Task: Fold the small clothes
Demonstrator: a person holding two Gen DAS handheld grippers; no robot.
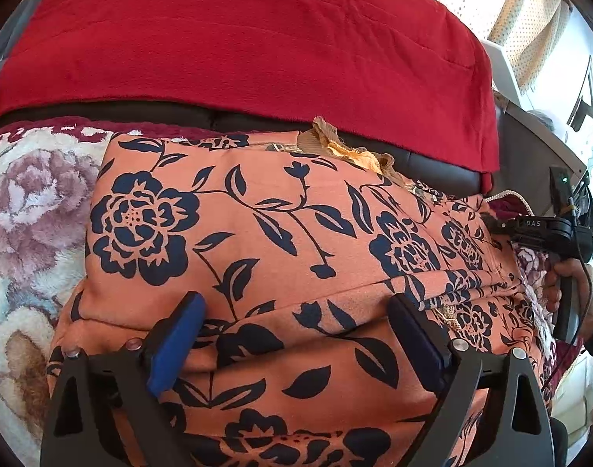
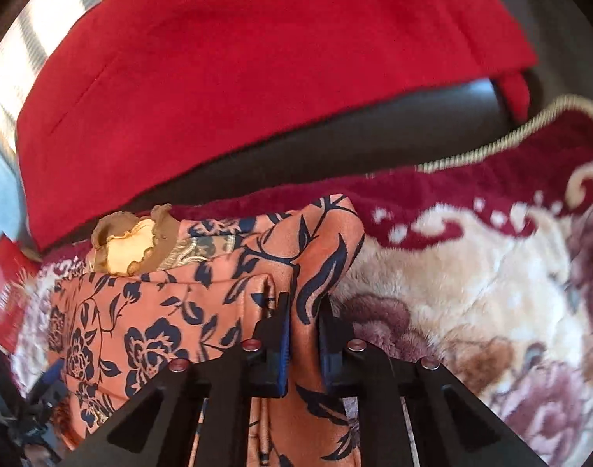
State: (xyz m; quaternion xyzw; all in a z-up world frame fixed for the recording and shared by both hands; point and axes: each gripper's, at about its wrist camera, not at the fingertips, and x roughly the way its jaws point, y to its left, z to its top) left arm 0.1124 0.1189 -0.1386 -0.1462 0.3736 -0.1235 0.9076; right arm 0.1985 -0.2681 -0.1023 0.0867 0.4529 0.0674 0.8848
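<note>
An orange garment (image 1: 257,214) printed with dark blue flowers lies spread on a plush blanket. A tan ruffle with yellow lining (image 1: 335,144) peeks out at its far edge. My left gripper (image 1: 296,323) hangs open just above the near part of the cloth, its blue pads wide apart and nothing pinched. In the right wrist view my right gripper (image 2: 304,311) is shut on a raised fold at the garment's (image 2: 160,311) right edge, and the cloth stands up between the pads. The right gripper (image 1: 545,229) and the hand (image 1: 572,284) holding it also show at the far right of the left wrist view.
A cream and maroon floral blanket (image 2: 471,272) covers the seat under the garment. Behind it, a red cloth (image 1: 238,39) drapes over a dark leather sofa back (image 2: 335,148). A dotted curtain (image 1: 530,19) and white furniture stand at the far right.
</note>
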